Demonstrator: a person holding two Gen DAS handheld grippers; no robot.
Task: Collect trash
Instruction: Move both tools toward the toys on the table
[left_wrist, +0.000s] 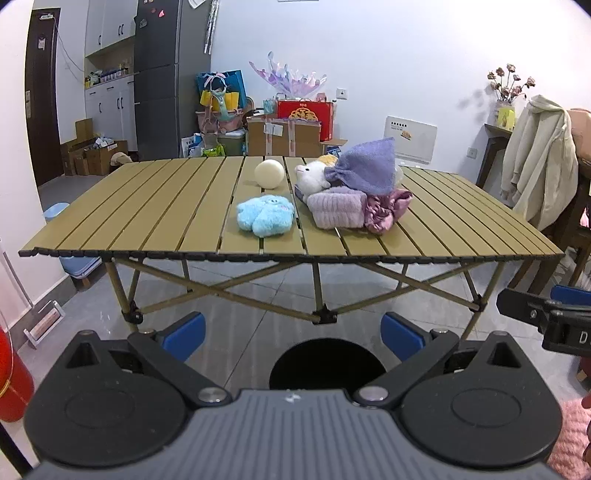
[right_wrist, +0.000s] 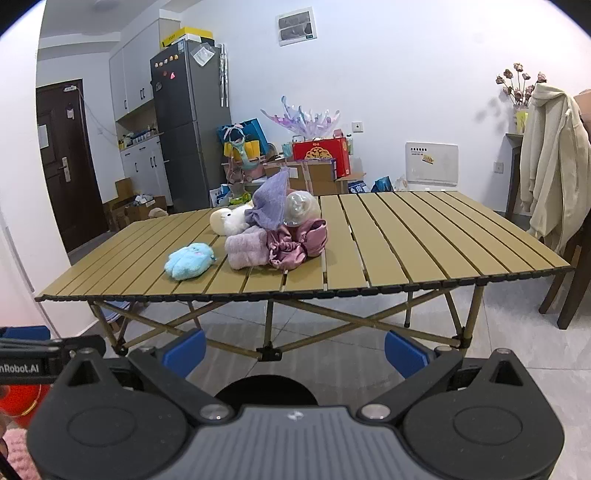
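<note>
A tan slatted folding table (left_wrist: 147, 206) (right_wrist: 424, 236) carries a small heap of soft things: a fluffy blue plush (left_wrist: 265, 215) (right_wrist: 189, 260), a cream ball (left_wrist: 269, 172) (right_wrist: 218, 220), a white plush (left_wrist: 312, 177), a purple knitted cloth (left_wrist: 365, 166) (right_wrist: 271, 201), a folded lilac towel (left_wrist: 338, 208) (right_wrist: 245, 251), a pink satin scrunchie (left_wrist: 386, 210) (right_wrist: 295, 243) and a clear crumpled plastic piece (right_wrist: 300, 208). My left gripper (left_wrist: 293, 338) and right gripper (right_wrist: 293, 349) hover open in front of the table, below its top, with nothing between their blue pads.
A black round bin opening (left_wrist: 325, 363) (right_wrist: 266, 389) sits on the tiled floor just beneath both grippers. A chair with a cream jacket (left_wrist: 539, 162) (right_wrist: 554, 162) stands to the right. Boxes (left_wrist: 284, 136) and bags line the back wall beside a grey fridge (right_wrist: 188, 122). A blue stool (left_wrist: 74, 258) is at the left.
</note>
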